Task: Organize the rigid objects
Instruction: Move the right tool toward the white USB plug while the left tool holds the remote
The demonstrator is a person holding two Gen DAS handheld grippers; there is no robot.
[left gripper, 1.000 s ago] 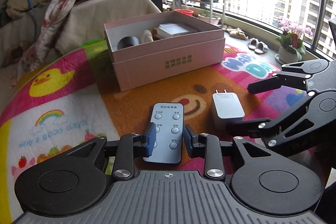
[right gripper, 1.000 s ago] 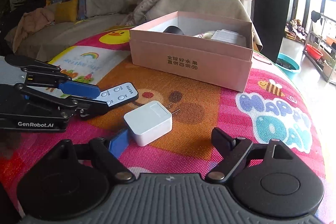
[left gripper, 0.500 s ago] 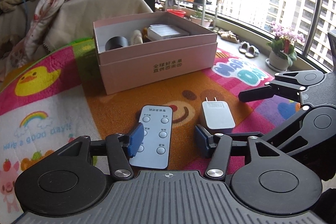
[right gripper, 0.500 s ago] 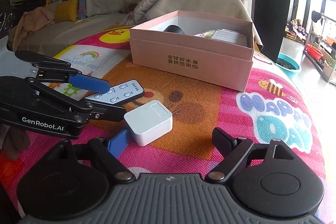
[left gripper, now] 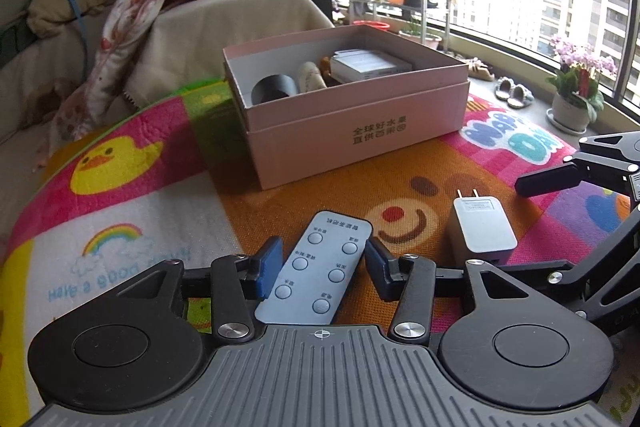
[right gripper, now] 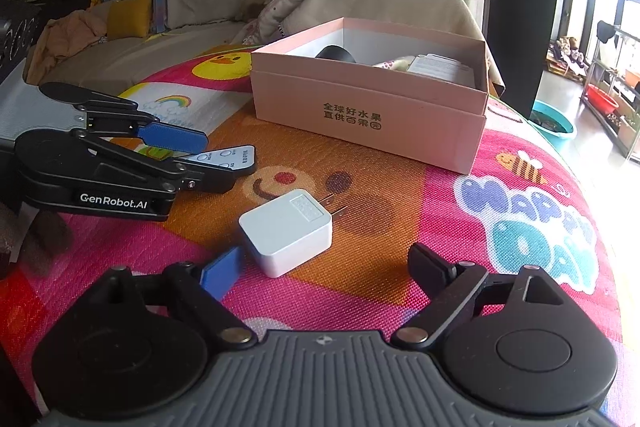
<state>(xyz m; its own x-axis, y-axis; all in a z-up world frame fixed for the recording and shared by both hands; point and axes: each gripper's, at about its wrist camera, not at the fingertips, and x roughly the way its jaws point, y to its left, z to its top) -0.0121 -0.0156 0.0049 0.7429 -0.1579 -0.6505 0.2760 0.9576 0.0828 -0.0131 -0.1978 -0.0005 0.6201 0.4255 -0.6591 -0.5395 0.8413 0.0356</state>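
left gripper (left gripper: 322, 267) jaws closing around remote (left gripper: 316, 273), bottom centre, not pressing. right gripper (right gripper: 326, 267) opening beside white charger (right gripper: 286, 227). "genrobot.ai" on left gripper's side; chinese print on pink box (right gripper: 368, 123), centre.

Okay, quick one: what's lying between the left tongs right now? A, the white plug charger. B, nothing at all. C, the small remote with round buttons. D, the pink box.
C: the remote lies on the mat between the closing fingers of the left tongs, while the white charger sits off to the side.
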